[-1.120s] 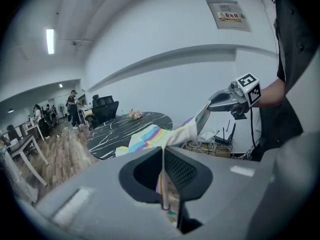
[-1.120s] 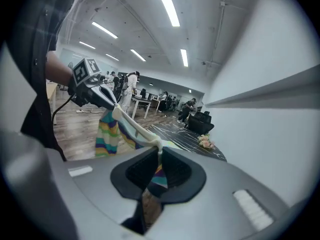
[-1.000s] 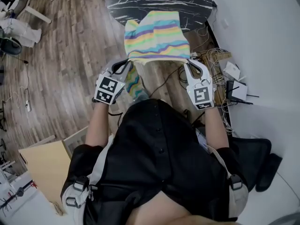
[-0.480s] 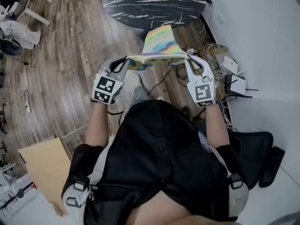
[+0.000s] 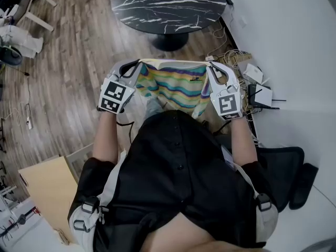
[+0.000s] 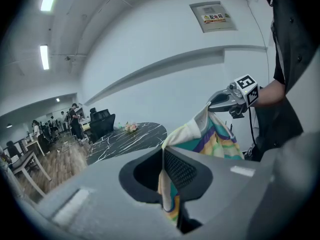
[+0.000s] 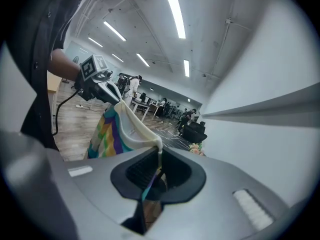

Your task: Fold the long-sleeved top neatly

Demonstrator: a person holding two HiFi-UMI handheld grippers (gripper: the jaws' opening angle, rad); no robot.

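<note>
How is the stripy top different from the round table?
The top has pastel stripes in many colours; the table is black with thin white veins. The top hangs in the air, stretched between the left gripper and the right gripper, both shut on its upper edge; the table stands on the wooden floor, untouched. The top sags; the table is flat and round.

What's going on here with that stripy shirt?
A person holds a two-jaw tool in each hand. The left gripper and the right gripper are each shut on the upper edge of the striped top. It hangs stretched between them in the air, short of the round black table.
</note>
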